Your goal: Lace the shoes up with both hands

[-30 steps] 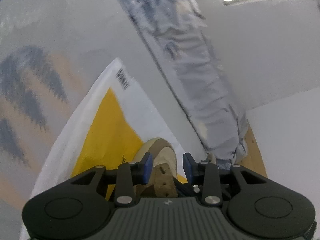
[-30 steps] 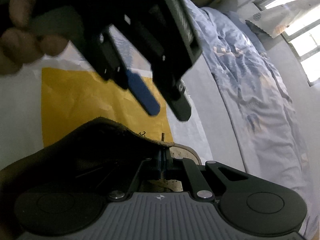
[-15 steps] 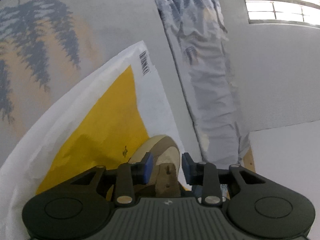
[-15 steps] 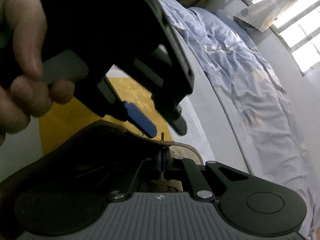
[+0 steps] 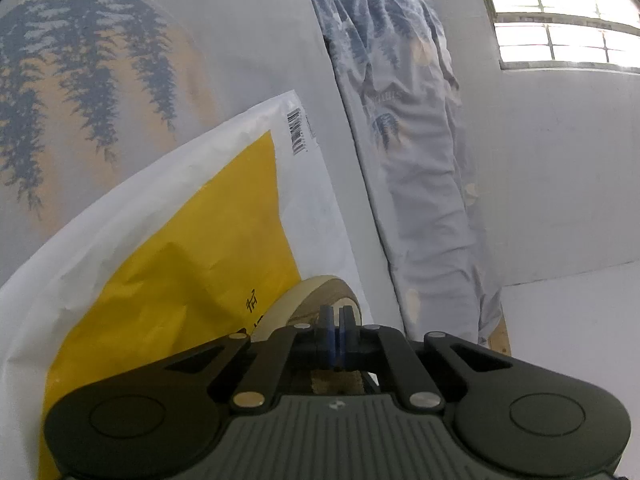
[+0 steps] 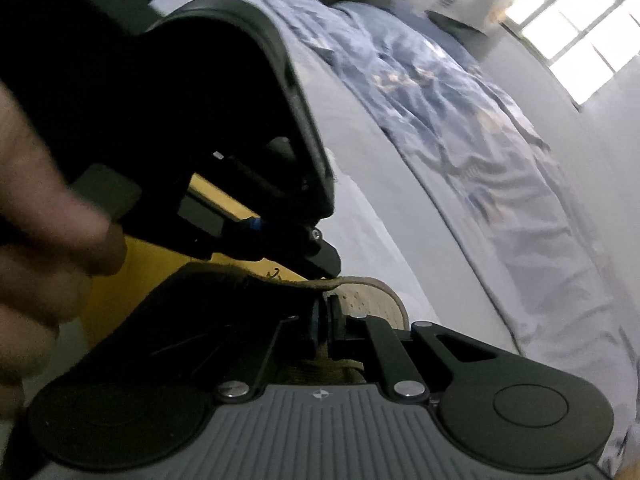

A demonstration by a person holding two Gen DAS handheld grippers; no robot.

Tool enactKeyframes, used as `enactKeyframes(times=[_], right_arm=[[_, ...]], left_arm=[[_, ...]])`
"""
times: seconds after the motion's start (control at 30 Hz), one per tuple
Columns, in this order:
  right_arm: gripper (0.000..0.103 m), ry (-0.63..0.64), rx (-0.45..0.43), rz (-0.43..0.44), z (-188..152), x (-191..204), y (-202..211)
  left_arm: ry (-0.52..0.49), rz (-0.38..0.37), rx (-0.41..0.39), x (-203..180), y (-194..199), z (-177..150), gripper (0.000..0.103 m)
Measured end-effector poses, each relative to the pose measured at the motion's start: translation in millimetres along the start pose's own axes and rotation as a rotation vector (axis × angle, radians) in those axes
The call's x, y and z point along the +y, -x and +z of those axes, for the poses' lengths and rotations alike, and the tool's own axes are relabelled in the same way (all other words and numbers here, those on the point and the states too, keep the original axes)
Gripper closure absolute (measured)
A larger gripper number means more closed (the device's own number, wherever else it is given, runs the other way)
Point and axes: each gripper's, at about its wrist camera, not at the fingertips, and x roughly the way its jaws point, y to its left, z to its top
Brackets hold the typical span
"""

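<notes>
Currently both grippers sit over the tan shoe (image 5: 320, 292) on the yellow bag (image 5: 180, 264). Left gripper (image 5: 335, 334) and right gripper (image 6: 325, 322) both pinched together; lace hidden, so I can't tell what they hold. Mid-lacing, I'd guess.

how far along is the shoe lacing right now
Done: hard to judge, since no threaded lace or eyelet row shows in either view. In hand: the left claw and right claw have both pinched shut just above the tan suede shoe with the cream rubber toe, which lies on a yellow and white plastic bag; what they pinch is not visible. Left: apparently most of the lacing.
</notes>
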Motion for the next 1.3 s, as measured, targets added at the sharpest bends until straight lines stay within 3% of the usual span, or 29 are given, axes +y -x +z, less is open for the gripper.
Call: enactKeyframes(times=[0.17,0.23,0.5,0.8,0.87,0.97,1.07,1.17,1.3], right_arm=[[0.076,-0.194,0.004,-0.055,-2.4,-7.8,10.4],[0.072,-0.276,-0.004,-0.062,-7.9,-12.6,14.4],[0.071,-0.393,-0.07,-0.061,-27.5,-22.7,30.3],[0.071,-0.459,-0.128,-0.039,-39.3,-27.4,41.1],[0.071,-0.473,-0.143,-0.037,-42.1,-26.0,43.9],[0.069,-0.475,-0.158,-0.039,-44.4,-24.8,45.5],[0.069,-0.482,-0.166,-0.035,-44.7,-25.8,45.0],[0.067,-0.496,-0.175,-0.021,-44.0,-26.6,46.6],[0.063,-0.516,-0.2,-0.025,-45.1,-26.9,54.0]], left_arm=[[-0.023,0.022,-0.073,-3.2,10.5,3.9,0.103],[-0.034,0.032,-0.106,-4.5,15.1,5.7,0.103],[-0.071,0.073,-0.231,-9.4,32.7,12.9,0.103],[0.008,0.135,-0.201,-0.6,31.1,15.0,0.103],[-0.001,0.128,-0.23,-3.7,38.5,13.9,0.103],[-0.04,0.092,-0.277,-13.2,50.7,8.8,0.092],[-0.061,0.058,-0.244,-21.1,49.5,3.0,0.072],[-0.074,0.049,-0.189,-26.1,40.0,-5.2,0.064],[-0.108,0.068,-0.14,-33.4,25.3,-12.1,0.064]])
